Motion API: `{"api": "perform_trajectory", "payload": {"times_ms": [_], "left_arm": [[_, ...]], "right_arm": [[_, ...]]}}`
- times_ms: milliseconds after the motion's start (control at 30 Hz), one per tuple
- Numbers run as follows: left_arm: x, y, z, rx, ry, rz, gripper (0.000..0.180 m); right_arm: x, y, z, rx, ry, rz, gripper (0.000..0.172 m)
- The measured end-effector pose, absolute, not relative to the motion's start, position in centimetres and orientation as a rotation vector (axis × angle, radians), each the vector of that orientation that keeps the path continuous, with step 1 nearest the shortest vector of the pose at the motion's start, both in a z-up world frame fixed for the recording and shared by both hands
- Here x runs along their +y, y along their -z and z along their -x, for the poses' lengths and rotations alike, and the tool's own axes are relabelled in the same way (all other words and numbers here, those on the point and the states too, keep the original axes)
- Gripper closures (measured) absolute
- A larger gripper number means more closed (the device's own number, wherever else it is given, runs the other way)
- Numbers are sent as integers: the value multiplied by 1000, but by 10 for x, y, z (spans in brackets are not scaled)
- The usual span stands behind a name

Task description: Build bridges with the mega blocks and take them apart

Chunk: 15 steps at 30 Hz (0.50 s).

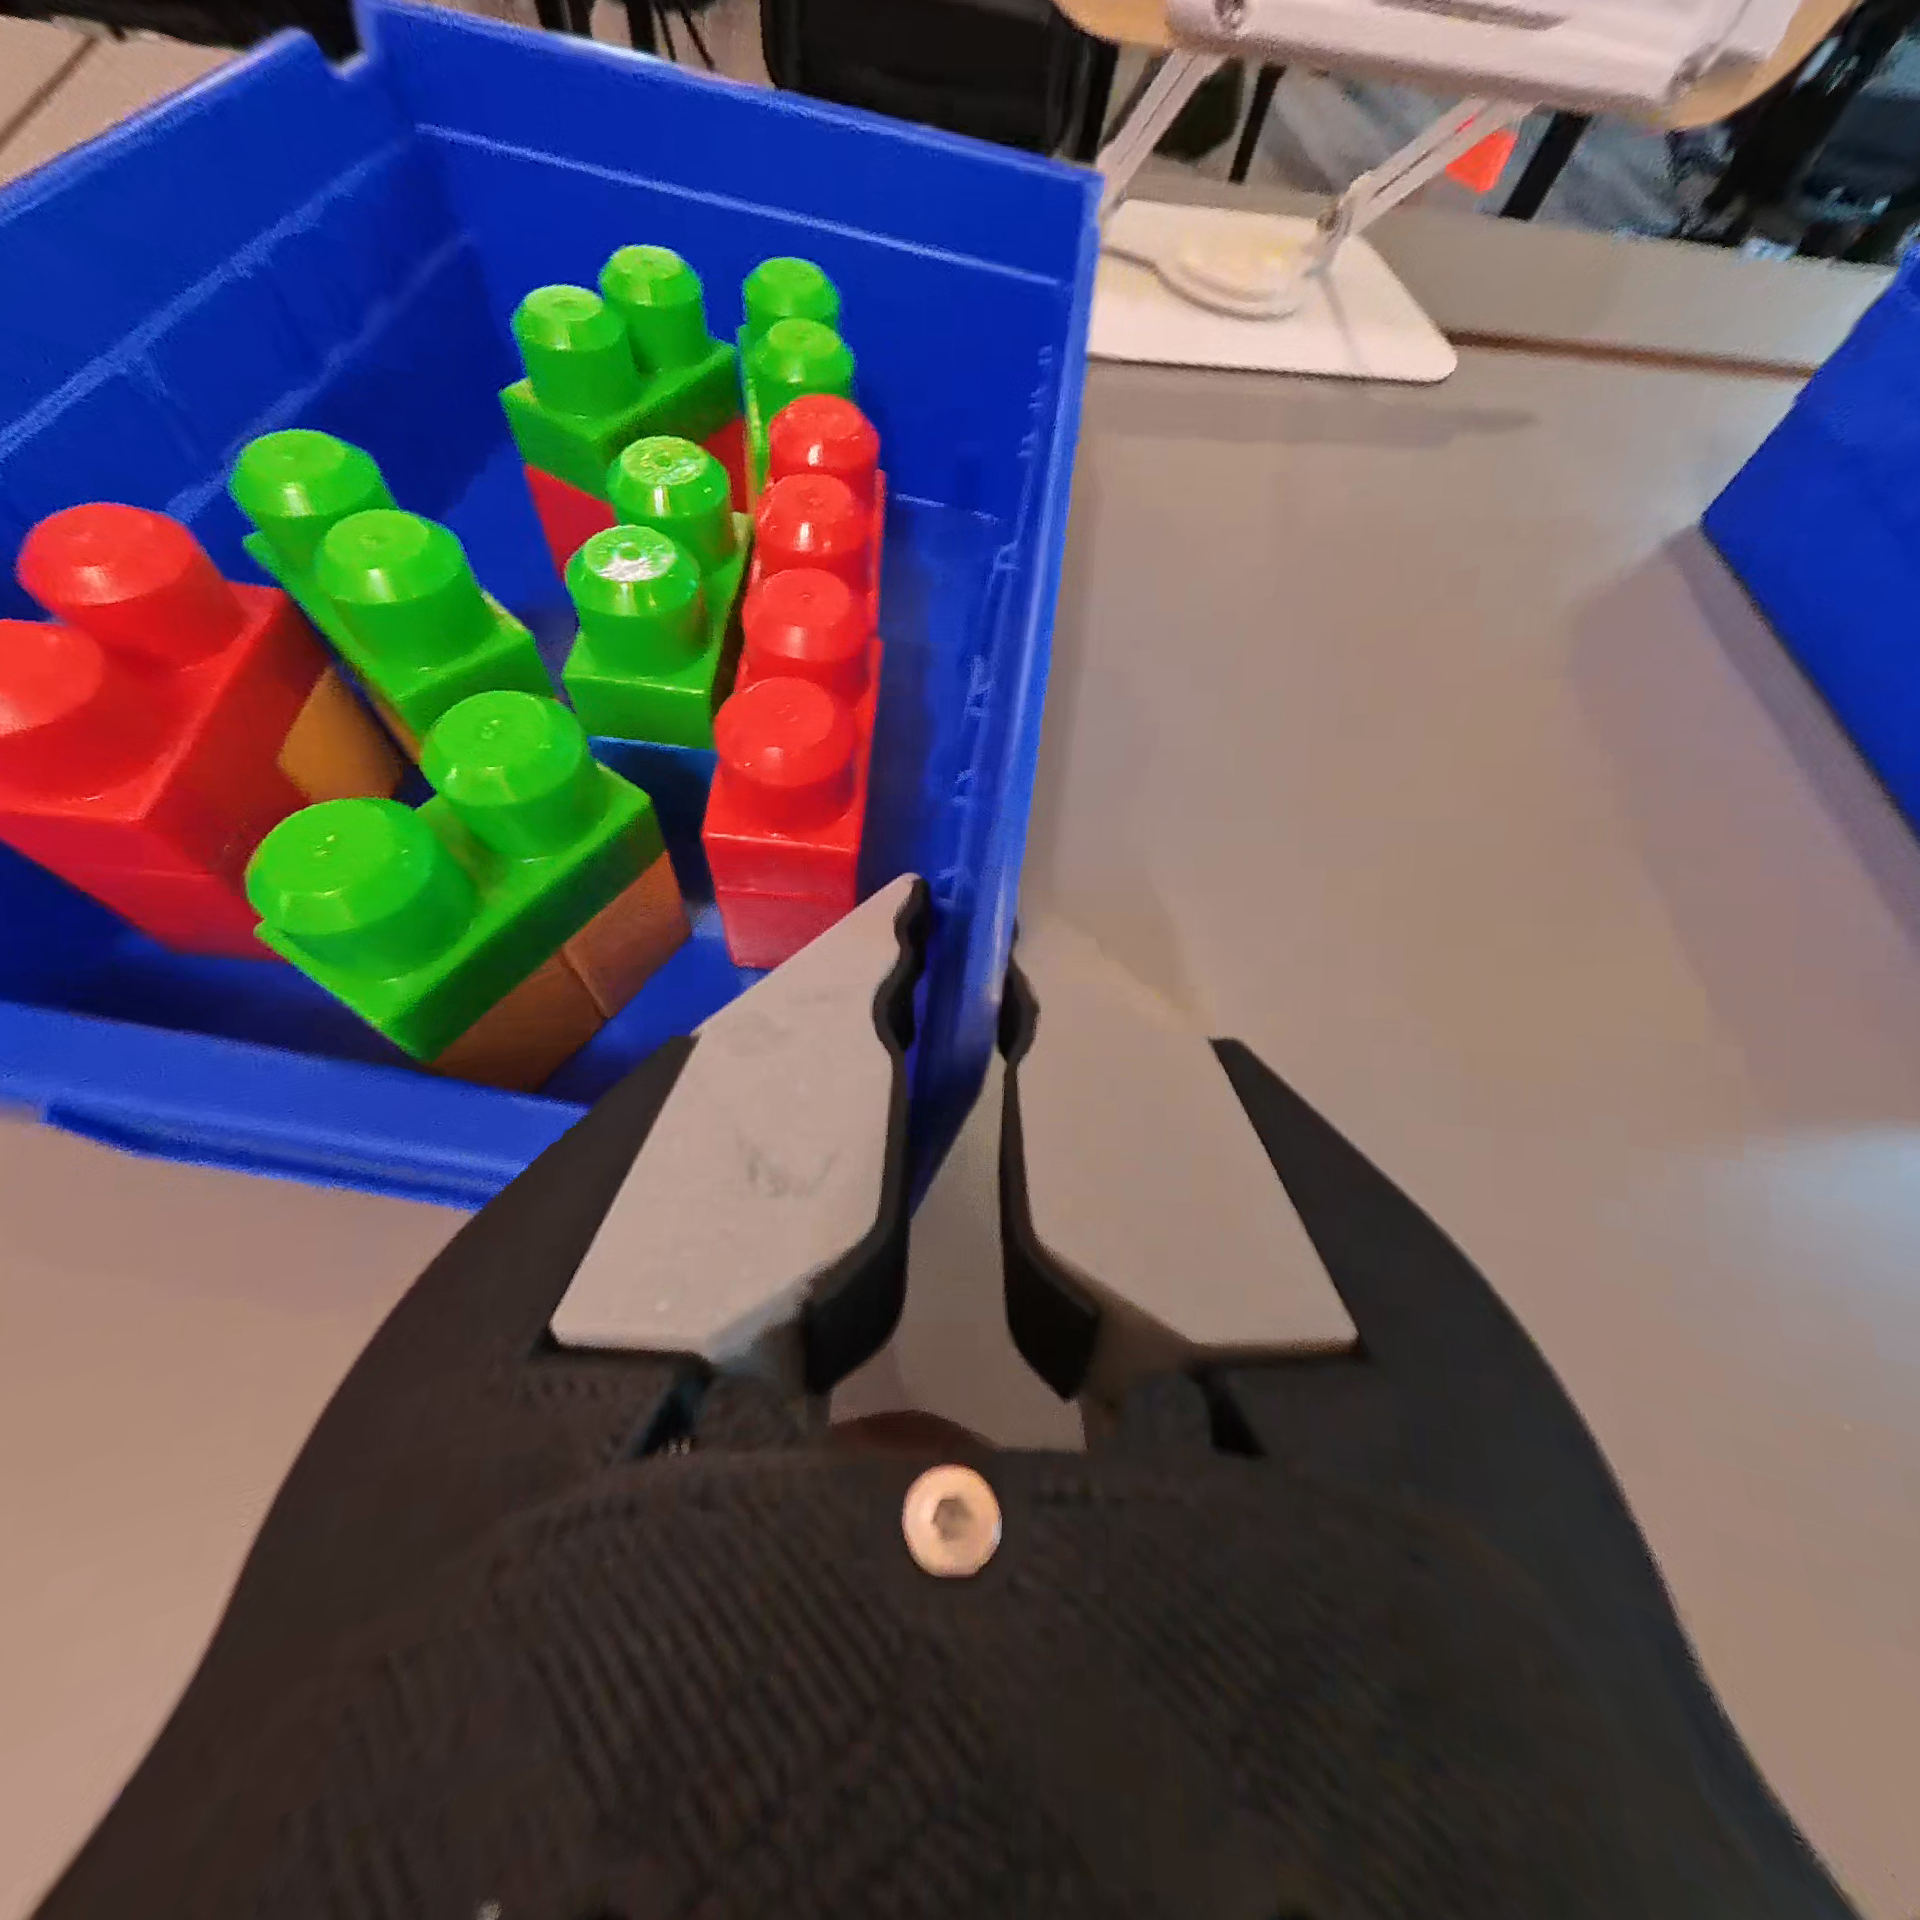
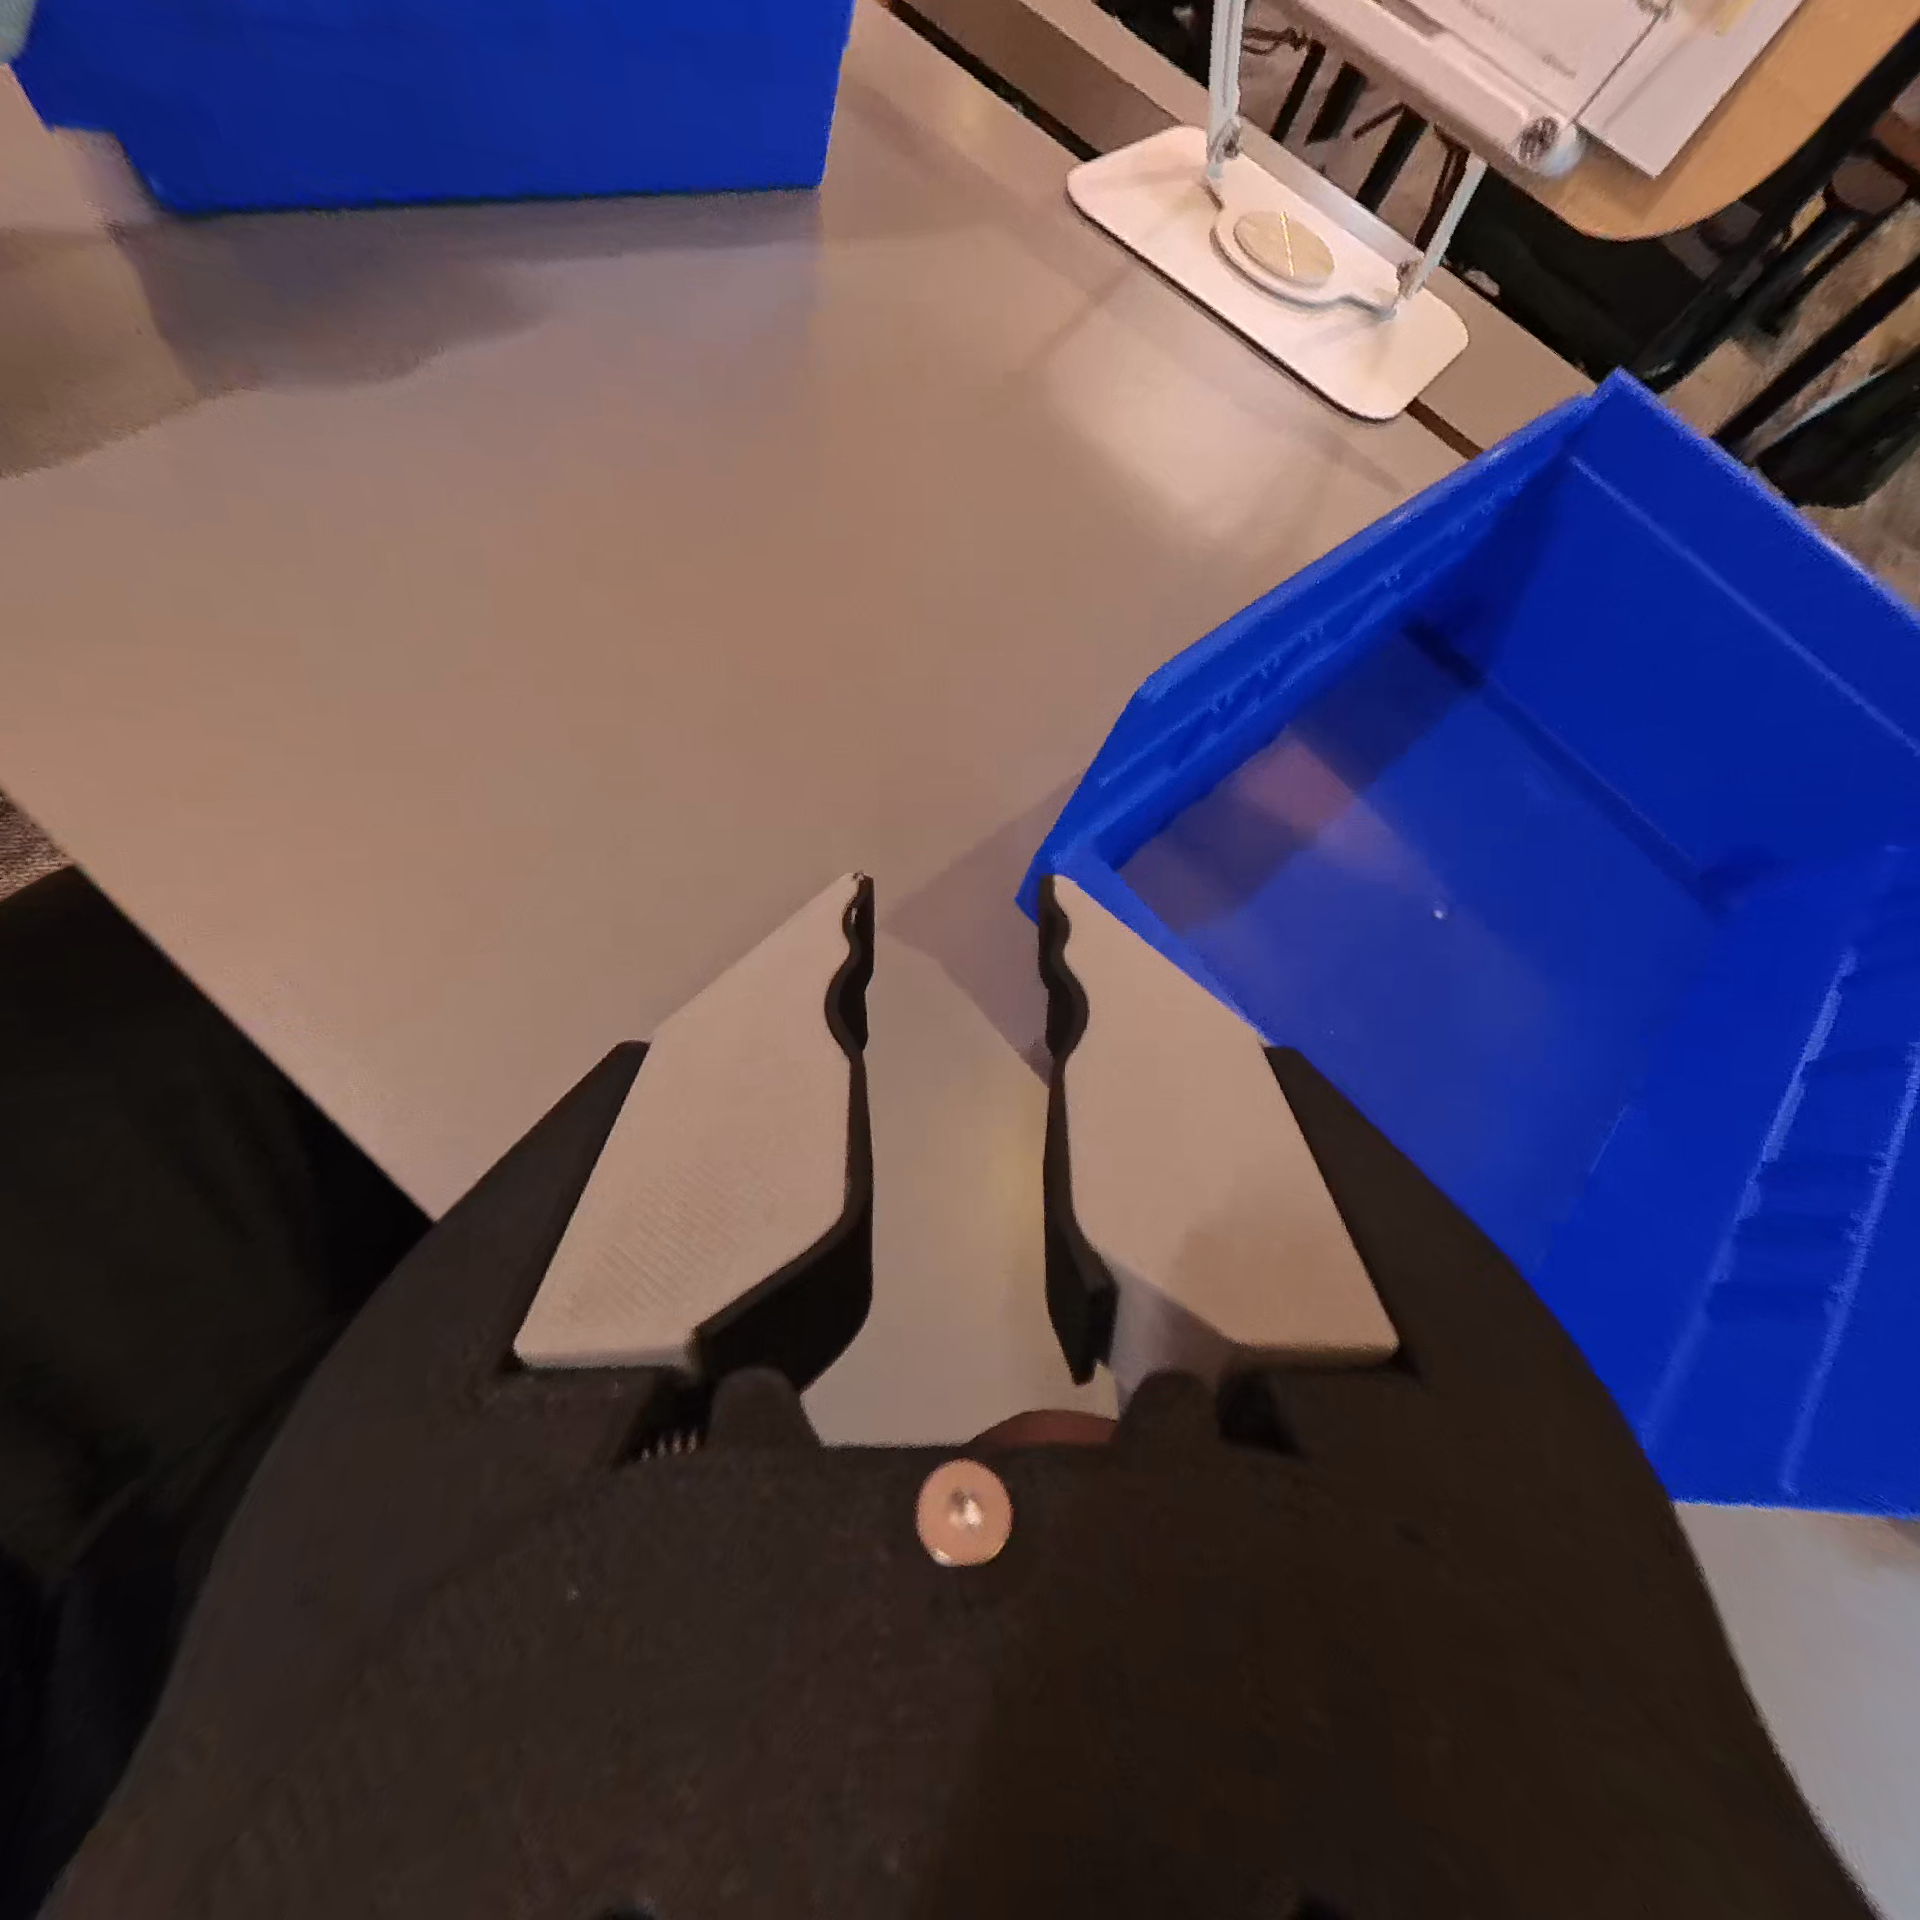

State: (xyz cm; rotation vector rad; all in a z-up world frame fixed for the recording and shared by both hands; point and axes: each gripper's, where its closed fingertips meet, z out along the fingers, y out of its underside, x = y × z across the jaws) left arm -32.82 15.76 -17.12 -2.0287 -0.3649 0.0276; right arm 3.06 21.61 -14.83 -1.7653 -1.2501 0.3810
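Note:
A blue bin (image 1: pixel 1039 499) at the left of the left wrist view holds several mega blocks: green ones (image 1: pixel 634 623), red ones (image 1: pixel 800 644) and a brown one (image 1: pixel 623 945). My left gripper (image 1: pixel 964 935) is shut on the bin's right wall, with one finger inside the bin and the other outside it. My right gripper (image 2: pixel 956 888) is open and holds nothing, above the grey table (image 2: pixel 520 623). An empty blue bin (image 2: pixel 1558 831) lies just right of its right fingertip (image 2: pixel 1055 914). The bin with the blocks shows at the top left of the right wrist view (image 2: pixel 468 104).
A white stand base (image 1: pixel 1278 301) with thin legs is at the table's far side, also in the right wrist view (image 2: pixel 1278 260). The empty bin's edge shows at the right of the left wrist view (image 1: pixel 1839 540). Dark cloth (image 2: pixel 125 1143) lies at the table's near left edge. One gripper's finger ends stand about 35 cm off the other's.

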Motion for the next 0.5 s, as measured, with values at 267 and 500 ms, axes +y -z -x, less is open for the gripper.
{"api": "perform_trajectory", "payload": {"times_ms": [267,500], "left_arm": [[174,170,320,-377,-102,1985,176],[143,168,350,-413,-118,1965,176]], "right_arm": [[231,176,-6,-1300,-369,1822,142],[247,180,-5,-1231,-295,1845,146]]}}
